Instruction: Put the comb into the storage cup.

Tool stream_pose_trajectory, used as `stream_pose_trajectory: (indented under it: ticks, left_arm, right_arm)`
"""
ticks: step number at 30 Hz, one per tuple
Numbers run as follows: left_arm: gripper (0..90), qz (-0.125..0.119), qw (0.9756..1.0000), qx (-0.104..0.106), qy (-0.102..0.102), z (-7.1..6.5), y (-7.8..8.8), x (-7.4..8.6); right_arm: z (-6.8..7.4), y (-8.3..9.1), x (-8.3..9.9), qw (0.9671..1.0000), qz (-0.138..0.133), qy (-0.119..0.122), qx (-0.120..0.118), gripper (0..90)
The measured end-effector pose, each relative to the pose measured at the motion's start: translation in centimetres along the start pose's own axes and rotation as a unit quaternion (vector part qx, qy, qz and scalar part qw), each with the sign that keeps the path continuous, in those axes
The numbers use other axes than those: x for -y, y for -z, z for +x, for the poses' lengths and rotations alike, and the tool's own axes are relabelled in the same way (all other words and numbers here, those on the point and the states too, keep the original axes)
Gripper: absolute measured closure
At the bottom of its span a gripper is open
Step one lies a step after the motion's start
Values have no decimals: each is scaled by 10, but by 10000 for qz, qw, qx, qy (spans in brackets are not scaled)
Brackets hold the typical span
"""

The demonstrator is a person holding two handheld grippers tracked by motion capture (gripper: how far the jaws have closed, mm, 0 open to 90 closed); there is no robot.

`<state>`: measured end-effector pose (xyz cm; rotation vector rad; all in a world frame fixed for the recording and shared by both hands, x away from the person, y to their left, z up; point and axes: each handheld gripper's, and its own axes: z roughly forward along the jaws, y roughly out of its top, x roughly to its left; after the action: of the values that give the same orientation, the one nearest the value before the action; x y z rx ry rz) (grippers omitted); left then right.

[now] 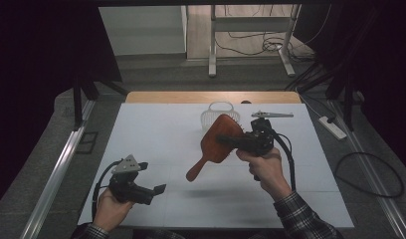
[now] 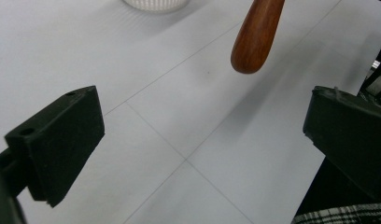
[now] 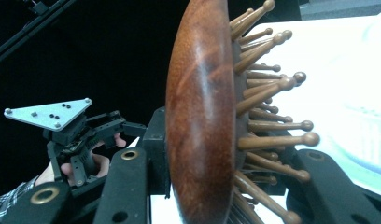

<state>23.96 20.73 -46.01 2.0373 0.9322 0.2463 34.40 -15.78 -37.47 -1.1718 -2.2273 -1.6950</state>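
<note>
Right gripper (image 1: 230, 141) jaws clamped on the head of a wooden hairbrush (image 1: 215, 144) — in the right gripper view one jaw presses the smooth brown back, the other sits among the wooden bristle pins (image 3: 268, 88). Brush is held up off the white table (image 1: 156, 139), handle slanting down toward the person's left, shadow on the surface below it. Right hand (image 1: 264, 164) grips the tool, plaid sleeve (image 1: 303, 219) behind it.

Left gripper (image 1: 156, 191) jaws wide apart, nothing between them — in the left gripper view just bare table shows in the gap, with the rounded handle tip of the brush (image 2: 255, 37) hanging above and ahead. Left hand (image 1: 111, 206) holds it low near the table's near left corner, well apart from the brush.

A small white wire basket (image 1: 220, 113) sits on the table just beyond the brush head, toward the far edge.
</note>
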Motion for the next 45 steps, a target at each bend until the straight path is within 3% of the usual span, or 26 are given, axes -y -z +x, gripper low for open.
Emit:
stream_pose_trajectory:
  ticks: [22, 33, 45]
  left_arm:
    - [0, -206, 9983, -399, 373, 12, 38, 37]
    - [0, 13, 9970, -671, 376, 12, 42, 43]
    - [0, 187, 9966, -705, 388, 12, 38, 41]
  right_arm:
    - [-11, 7, -8, 9995, -150, -46, 283, 559]
    - [-19, 8, -18, 9988, -312, -140, 355, 559]
    - [-31, 9, -32, 9970, -498, -311, 506, 558]
